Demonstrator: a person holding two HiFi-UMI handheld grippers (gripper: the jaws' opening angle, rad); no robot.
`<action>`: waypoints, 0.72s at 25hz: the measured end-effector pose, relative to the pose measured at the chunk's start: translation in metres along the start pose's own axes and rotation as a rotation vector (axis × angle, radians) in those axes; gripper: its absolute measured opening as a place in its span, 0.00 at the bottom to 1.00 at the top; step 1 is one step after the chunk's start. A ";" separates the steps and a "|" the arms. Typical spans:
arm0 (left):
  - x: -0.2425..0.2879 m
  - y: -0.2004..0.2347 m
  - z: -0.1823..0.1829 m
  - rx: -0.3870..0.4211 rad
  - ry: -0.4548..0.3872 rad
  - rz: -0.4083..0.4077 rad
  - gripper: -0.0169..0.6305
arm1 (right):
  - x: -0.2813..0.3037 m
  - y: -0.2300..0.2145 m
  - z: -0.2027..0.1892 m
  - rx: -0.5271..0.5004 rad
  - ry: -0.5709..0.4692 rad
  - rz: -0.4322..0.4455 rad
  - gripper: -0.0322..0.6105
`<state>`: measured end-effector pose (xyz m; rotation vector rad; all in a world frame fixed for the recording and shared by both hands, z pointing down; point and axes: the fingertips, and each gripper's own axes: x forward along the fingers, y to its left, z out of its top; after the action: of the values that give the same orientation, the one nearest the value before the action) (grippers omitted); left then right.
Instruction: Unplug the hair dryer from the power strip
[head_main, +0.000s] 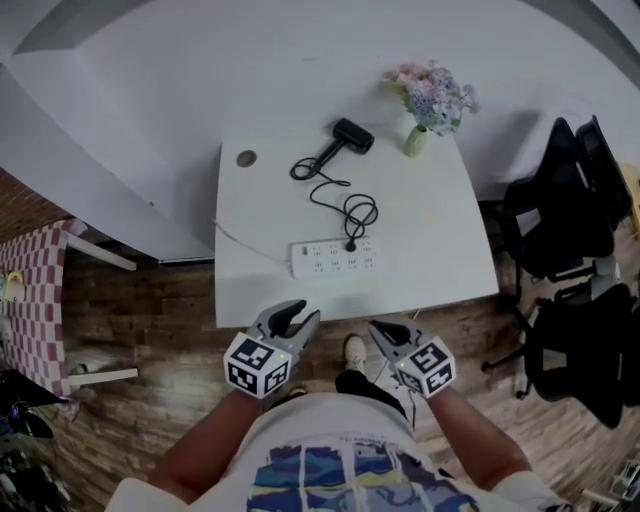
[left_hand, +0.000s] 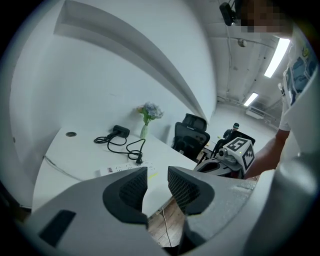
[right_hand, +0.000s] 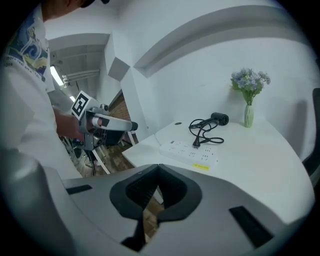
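Note:
A black hair dryer (head_main: 352, 135) lies at the back of the white table (head_main: 440, 220). Its black cord loops forward to a plug (head_main: 350, 245) that sits in the white power strip (head_main: 335, 257). Both grippers hang in front of the table's near edge, apart from the strip. My left gripper (head_main: 300, 318) is open with nothing between its jaws (left_hand: 157, 172). My right gripper (head_main: 385, 330) has its jaw tips touching and holds nothing (right_hand: 159, 167). The right gripper view shows the strip (right_hand: 190, 152), the plug (right_hand: 197, 144) and the dryer (right_hand: 219, 118).
A green vase of flowers (head_main: 430, 100) stands at the table's back right corner. Black office chairs (head_main: 560, 210) crowd the right side. The strip's white cable (head_main: 240, 243) runs off the left edge. A checkered table (head_main: 30, 290) stands at far left on the wooden floor.

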<state>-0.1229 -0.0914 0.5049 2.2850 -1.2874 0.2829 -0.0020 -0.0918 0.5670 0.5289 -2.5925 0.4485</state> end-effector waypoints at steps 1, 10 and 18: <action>0.009 0.002 0.002 -0.002 0.003 0.010 0.20 | 0.003 -0.011 -0.002 0.001 0.011 0.006 0.05; 0.071 0.021 0.013 0.008 0.054 0.114 0.23 | 0.033 -0.080 0.009 -0.037 0.044 0.069 0.05; 0.118 0.032 0.022 0.007 0.088 0.161 0.26 | 0.059 -0.116 0.014 -0.086 0.073 0.132 0.05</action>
<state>-0.0888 -0.2036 0.5450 2.1525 -1.4285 0.4386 -0.0049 -0.2151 0.6095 0.3082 -2.5723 0.3900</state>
